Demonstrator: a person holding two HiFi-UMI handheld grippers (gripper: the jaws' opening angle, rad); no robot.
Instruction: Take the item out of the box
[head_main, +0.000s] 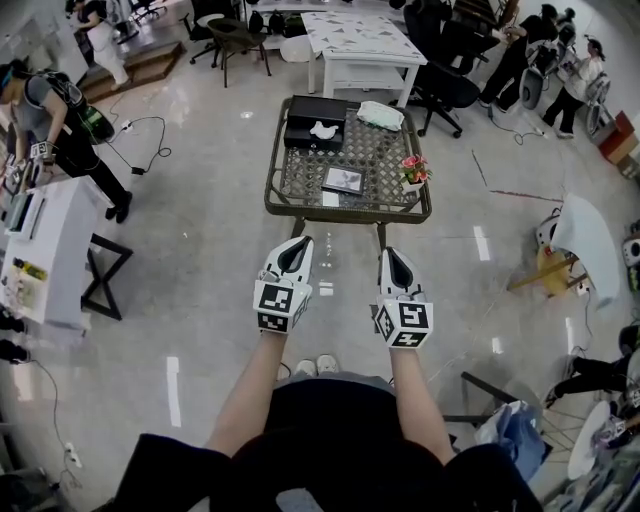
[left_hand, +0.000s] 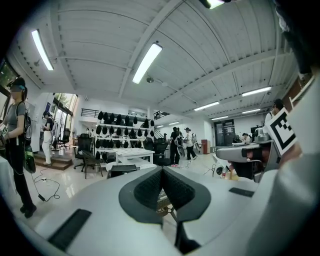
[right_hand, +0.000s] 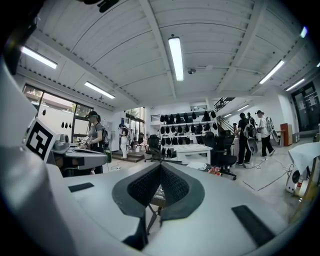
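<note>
A black box (head_main: 313, 124) stands on the far left of a low glass-topped wicker table (head_main: 296, 205), with a white item (head_main: 322, 130) lying in it. Both grippers hover over the floor short of the table's near edge, well apart from the box. My left gripper (head_main: 299, 243) is shut with nothing between its jaws. My right gripper (head_main: 393, 253) is shut and empty too. In the left gripper view the dark pads (left_hand: 149, 188) meet at the tip. The right gripper view shows its pads (right_hand: 174, 185) pressed together the same way.
On the table also lie a white cloth bundle (head_main: 380, 115), a flat picture card (head_main: 343, 180) and a pot of pink flowers (head_main: 414, 169). A white table (head_main: 360, 40) and office chairs stand behind. A white desk (head_main: 40, 240) is at the left, and people stand around the room's edges.
</note>
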